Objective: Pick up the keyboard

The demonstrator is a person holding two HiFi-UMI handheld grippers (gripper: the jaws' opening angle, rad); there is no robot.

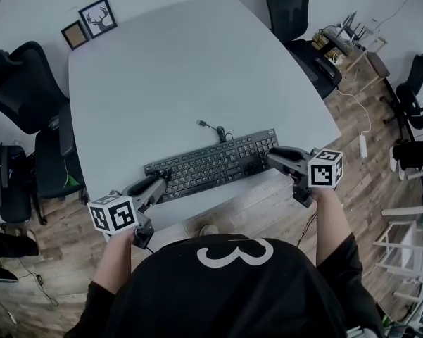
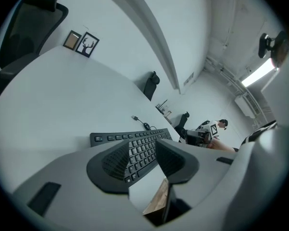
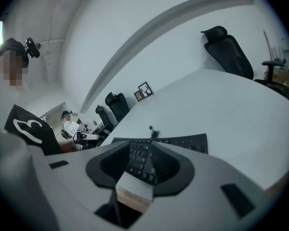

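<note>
The step in hand looks like the approach to a two-ended grasp, and the lift has not begun. The keyboard [image 1: 211,164] lies flat on the white table [image 1: 162,69], near its front edge. The left gripper [image 1: 162,182] is at one short end and the right gripper [image 1: 271,155] at the other.

In the left gripper view, the left gripper [image 2: 143,148] has its fingers [image 2: 113,162] apart. The keys show in the gap between them and run on beyond the tips. Below the gap, nearer the palm, the table's edge and a strip of wooden floor [image 2: 156,203] appear. In the right gripper view, the right gripper [image 3: 142,150] has its fingers [image 3: 166,167] spread too. The keyboard [image 3: 187,141] fills the gap there and extends past the right-hand finger. Neither pair of fingers appears to press on anything.

The next move probably calls for each gripper to slide a little further in. The keyboard's end should sit well between the pads before both close on it and rise together, so that it stays level. The loose cable [image 1: 215,129] lies beyond the fingertips, on the far side of the keyboard. It will trail when the keyboard rises.

Some things are hard to make out. The fingers themselves block the near edge of the keyboard in both gripper views. No view shows whether a finger has reached under the keyboard's edge, or whether a tip already touches its casing. In the head view the marker cubes cover most of each hand.
</note>
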